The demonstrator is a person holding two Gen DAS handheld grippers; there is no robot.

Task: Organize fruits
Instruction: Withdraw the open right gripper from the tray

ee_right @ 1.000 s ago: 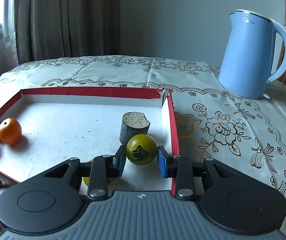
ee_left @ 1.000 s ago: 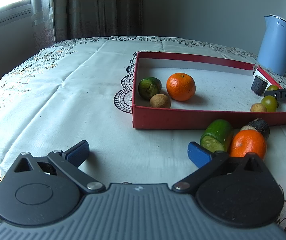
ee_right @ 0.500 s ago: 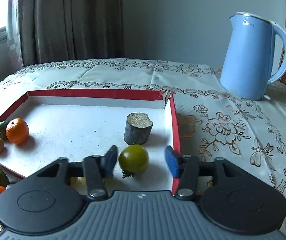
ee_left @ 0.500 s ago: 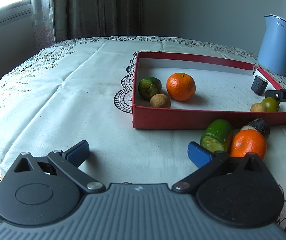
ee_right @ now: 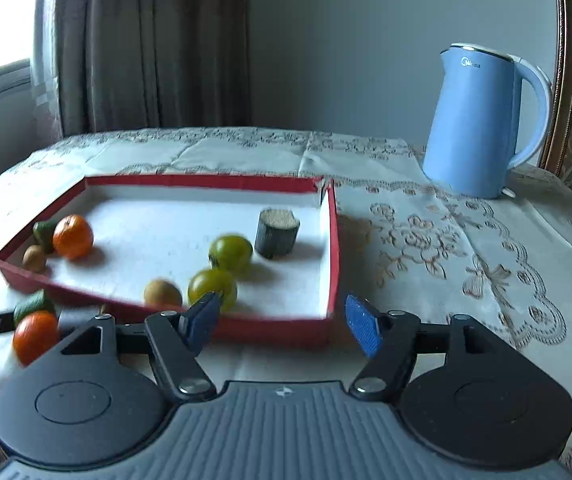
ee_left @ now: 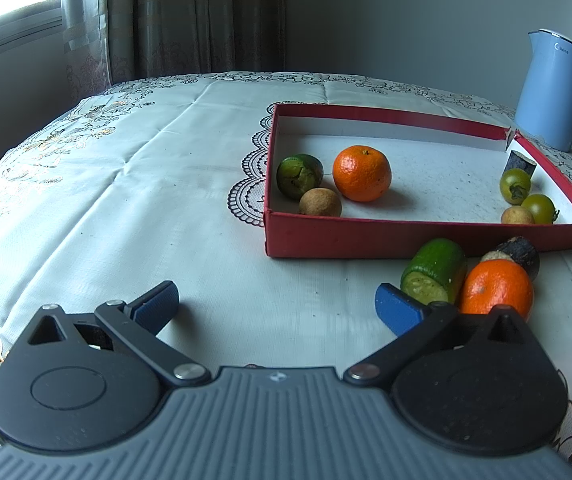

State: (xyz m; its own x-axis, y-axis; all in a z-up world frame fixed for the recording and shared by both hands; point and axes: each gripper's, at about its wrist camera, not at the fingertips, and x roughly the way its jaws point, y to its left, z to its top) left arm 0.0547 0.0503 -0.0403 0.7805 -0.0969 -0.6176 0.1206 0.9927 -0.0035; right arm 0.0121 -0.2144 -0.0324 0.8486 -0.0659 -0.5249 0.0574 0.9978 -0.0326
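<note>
- A curtained window and grey wall stand behind a counter [ee_left: 125,184] under a lace-patterned cloth; a blue kettle [ee_right: 482,120] stands near its far right corner, clear of the work.
- The red tray [ee_left: 406,236] lies right of the counter's middle, its low walls likely there to stop round fruit rolling off.
- Inside, at the tray's near left corner, a tangerine [ee_left: 362,174], a green citrus [ee_left: 299,171] and a small brown fruit [ee_left: 320,202] sit bunched together.
- At the near right corner, two green tomatoes [ee_right: 230,252] [ee_right: 211,288] and another brown fruit [ee_right: 162,293] cluster, with a dark cut stub [ee_right: 277,233] toward the far right wall.
- Outside, just off the tray's near wall, remain a cucumber piece [ee_left: 434,272], a second tangerine [ee_left: 496,286] and a dark round piece [ee_left: 516,252], touching one another; these seem the ones left to sort.
- The left gripper [ee_left: 275,306] hovers low over bare cloth, fingers [ee_left: 155,310] spread wide and holding nothing; the cucumber lies just beyond its right finger.
- The right gripper [ee_right: 283,322] sits outside the tray's near wall, fingers [ee_right: 362,330] spread and empty; the view is motion-blurred.
- Open room lies across the tray's middle and the counter's left side; the tight outside cluster may scatter if nudged.
</note>
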